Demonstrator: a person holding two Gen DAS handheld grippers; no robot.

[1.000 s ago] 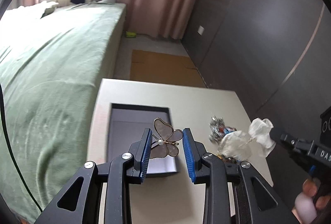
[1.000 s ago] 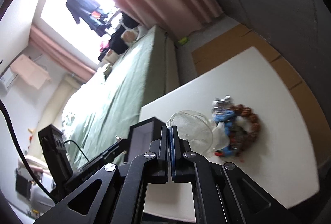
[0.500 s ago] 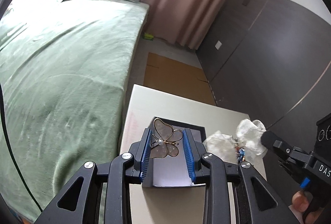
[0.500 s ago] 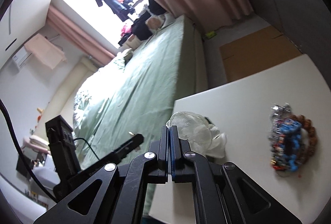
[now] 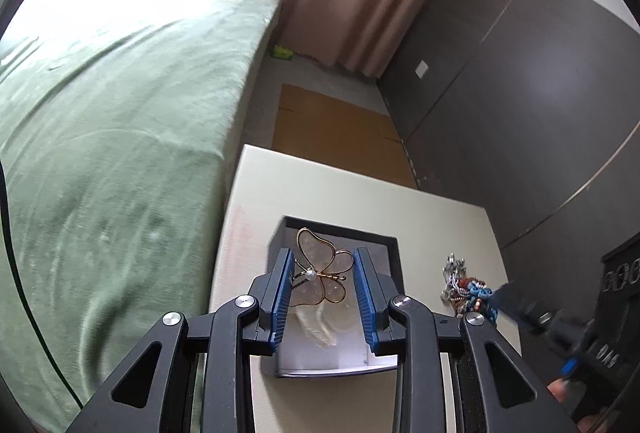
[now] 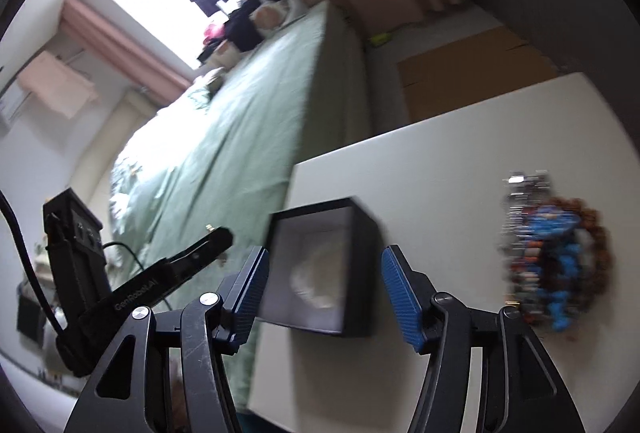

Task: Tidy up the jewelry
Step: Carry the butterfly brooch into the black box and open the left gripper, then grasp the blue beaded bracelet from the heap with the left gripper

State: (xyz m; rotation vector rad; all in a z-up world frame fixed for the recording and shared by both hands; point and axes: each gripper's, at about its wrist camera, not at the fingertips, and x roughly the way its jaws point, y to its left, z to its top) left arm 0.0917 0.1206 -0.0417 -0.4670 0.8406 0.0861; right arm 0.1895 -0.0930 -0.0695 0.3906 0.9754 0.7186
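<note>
Left gripper (image 5: 322, 285) is gripping the butterfly brooch (image 5: 322, 275) between its pads, hovering over the black box (image 5: 340, 313). Right gripper (image 6: 326, 291) is gaping wide, holding nothing, facing the box. Beaded jewelry pile (image 6: 554, 249) is lying right on the white table (image 6: 440, 137).

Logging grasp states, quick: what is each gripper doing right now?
Left gripper: shut on the butterfly brooch, above the black box.
Right gripper: open, holding nothing.
</note>
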